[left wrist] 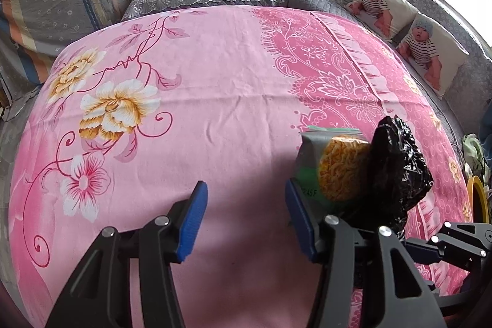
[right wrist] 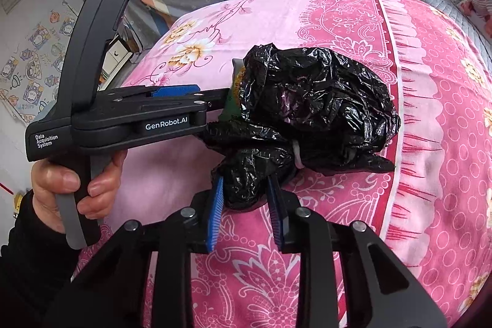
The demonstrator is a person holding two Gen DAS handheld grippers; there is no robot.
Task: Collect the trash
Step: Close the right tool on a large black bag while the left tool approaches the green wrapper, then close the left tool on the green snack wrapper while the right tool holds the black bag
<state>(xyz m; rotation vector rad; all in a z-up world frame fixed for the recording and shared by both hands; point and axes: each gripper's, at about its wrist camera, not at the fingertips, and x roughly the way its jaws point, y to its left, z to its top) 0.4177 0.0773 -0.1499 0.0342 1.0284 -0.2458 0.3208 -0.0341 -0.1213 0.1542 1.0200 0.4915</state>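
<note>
Both grippers are matte black plastic, each with two forked finger arms joined by round silver pivot screws. The left gripper [left wrist: 246, 220] carries flat blue pads on the inner faces of its fingertips; behind the fingers, its side plate reads "GenRobot.AI" and "Data Acquisition System" in white, above a black handle with a grey trigger strip. The right gripper [right wrist: 246, 205] has ribbed blue pads [right wrist: 216, 211]. The left hand [right wrist: 61, 186] emerges from a black sleeve [right wrist: 27, 266].

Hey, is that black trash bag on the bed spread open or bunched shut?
Bunched shut: the black trash bag is crumpled, its neck gathered between the right gripper pads. A snack packet stands beside it.
</note>
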